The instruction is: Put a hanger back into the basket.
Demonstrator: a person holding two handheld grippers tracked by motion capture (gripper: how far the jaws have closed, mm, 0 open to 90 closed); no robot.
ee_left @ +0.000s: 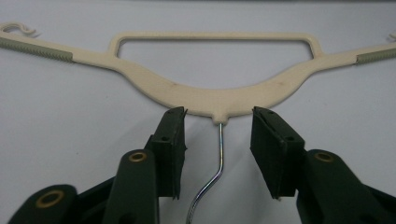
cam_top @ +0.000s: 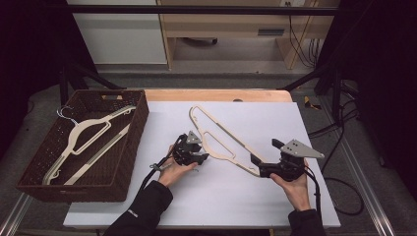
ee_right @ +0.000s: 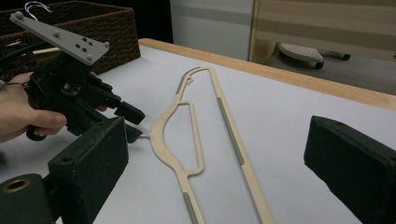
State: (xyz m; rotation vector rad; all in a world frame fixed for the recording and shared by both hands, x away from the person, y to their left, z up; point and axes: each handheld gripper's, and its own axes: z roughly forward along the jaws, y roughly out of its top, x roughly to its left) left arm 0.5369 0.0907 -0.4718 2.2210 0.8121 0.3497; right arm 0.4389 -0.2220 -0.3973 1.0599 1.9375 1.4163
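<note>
While the cream plastic hanger [cam_top: 223, 140] is lying flat mid-worktop, we are straddling its thin wire hook [ee_left: 215, 172] with the half-open left tool [ee_left: 218, 122], nothing pinched; the right tool [cam_top: 255, 161] is gaping beside its arm. Light, stiff, slippery: we are gripping the neck.

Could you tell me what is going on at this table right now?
A person works with a gripper in each hand on a cream hanger lying flat on the white board. The left gripper sits at the hanger's neck, its jaws either side of the metal hook but not yet pressing on it. The right gripper is at the hanger's near end with its jaws wide apart. Another hanger already lies in the wicker basket on the left.
</note>
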